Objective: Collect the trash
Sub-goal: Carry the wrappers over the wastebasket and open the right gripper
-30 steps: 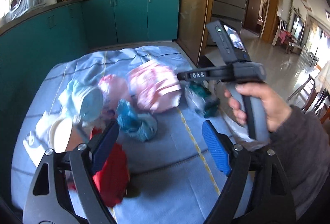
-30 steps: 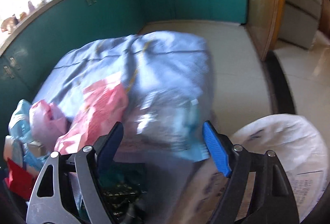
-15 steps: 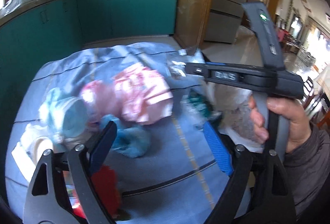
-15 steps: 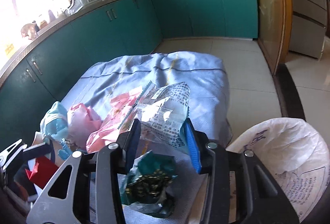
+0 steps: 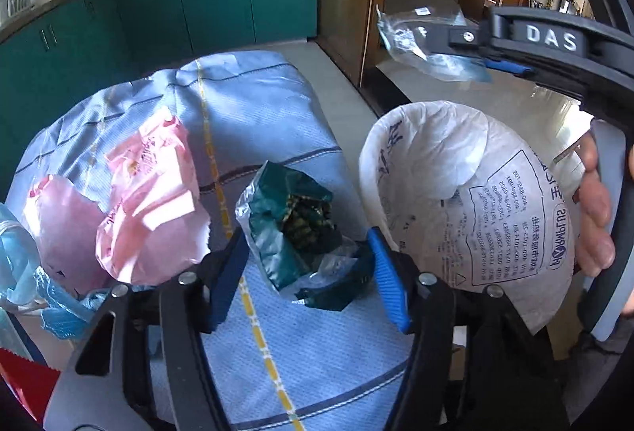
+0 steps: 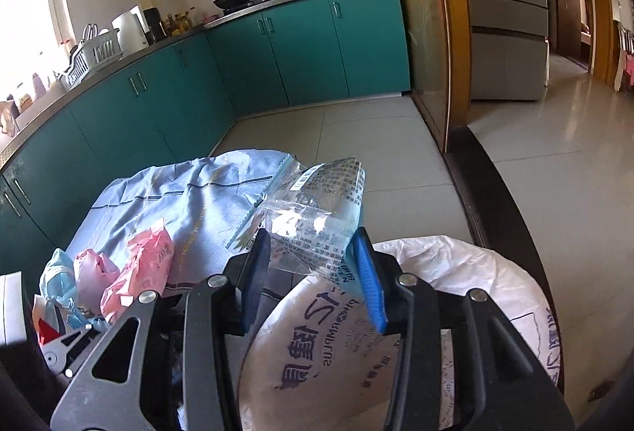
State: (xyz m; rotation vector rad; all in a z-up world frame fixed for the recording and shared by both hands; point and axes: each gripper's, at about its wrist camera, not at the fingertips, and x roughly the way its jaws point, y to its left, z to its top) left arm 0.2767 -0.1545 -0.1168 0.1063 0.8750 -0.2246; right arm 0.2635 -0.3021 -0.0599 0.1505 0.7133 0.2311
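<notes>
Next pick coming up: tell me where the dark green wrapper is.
In the left wrist view, the dark green wrapper lies on the blue cloth between the closing left gripper fingers, beside the white bag.

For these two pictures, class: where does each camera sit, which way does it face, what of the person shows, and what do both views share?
Left wrist: sits behind the left tongs, faces down at the green wrapper between its closing jaws; the right hand shows.
Right wrist: sits behind the right tongs, faces the kitchen cabinets; the clear wrapper is gripped; no hand shows.
Shared: the white bag, blue cloth, pink wrapper.
</notes>
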